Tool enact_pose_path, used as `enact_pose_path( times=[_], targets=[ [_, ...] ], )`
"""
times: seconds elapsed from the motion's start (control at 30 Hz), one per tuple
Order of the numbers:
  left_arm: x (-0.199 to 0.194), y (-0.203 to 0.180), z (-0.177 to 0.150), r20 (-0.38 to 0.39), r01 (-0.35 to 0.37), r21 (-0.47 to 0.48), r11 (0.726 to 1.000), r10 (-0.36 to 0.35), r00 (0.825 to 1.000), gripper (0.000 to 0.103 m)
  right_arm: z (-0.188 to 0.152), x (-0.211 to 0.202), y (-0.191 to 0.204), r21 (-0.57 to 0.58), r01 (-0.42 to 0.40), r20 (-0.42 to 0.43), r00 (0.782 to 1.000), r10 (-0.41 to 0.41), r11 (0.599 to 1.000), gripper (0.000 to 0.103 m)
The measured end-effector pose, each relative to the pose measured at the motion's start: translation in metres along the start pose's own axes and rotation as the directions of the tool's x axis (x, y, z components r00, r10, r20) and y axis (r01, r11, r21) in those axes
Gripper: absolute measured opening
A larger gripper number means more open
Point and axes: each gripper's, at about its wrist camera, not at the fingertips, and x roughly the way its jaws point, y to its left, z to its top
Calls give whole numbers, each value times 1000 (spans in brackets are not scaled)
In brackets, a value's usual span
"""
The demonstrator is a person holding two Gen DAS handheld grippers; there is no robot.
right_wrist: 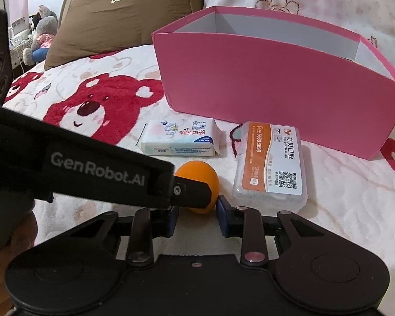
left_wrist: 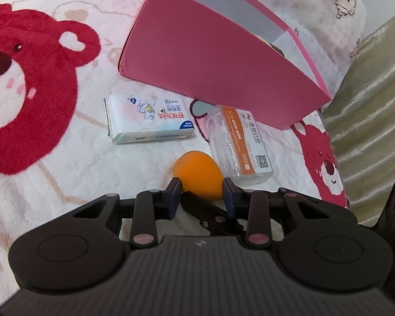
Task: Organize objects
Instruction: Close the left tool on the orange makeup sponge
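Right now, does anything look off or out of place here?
Yes: both tools crowd the orange sponge. The left tool is shut on it, while the right tool closes at the same sponge. The pink box stands upright; nothing is spilled.

The bed [right_wrist: 97, 79] is covered by a white fleece blanket [left_wrist: 65, 173] printed with red bears. On the blanket stands an open pink box [right_wrist: 276, 92]; just in front of it lie a white tissue pack [right_wrist: 180, 138] and a clear plastic floss-pick case [right_wrist: 270, 166] with an orange and white label, near each other but apart. An orange makeup sponge [right_wrist: 200, 179] rests nearer still, just beside the case, and a brown pillow [right_wrist: 123, 13] lies at the bed's far end.
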Motion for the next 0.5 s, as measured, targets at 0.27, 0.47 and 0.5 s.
enact_pose_path(
  times=[0.27,0.47,0.5],
  targets=[
    [-4,-4,0,-13,0,11,1000,0,1000,33,-1,-5,1,1,-1,15,1000,1,1000,35],
    [-7,-9,-1,-22,-15,32,999,16,1000,33,-3,-11,4,7,7,17,1000,-7,1000,35],
    [-7,-11,-1,-25,-18,41,999,19,999,33,-4,-11,5,6,12,19,1000,-12,1000,35]
  ],
)
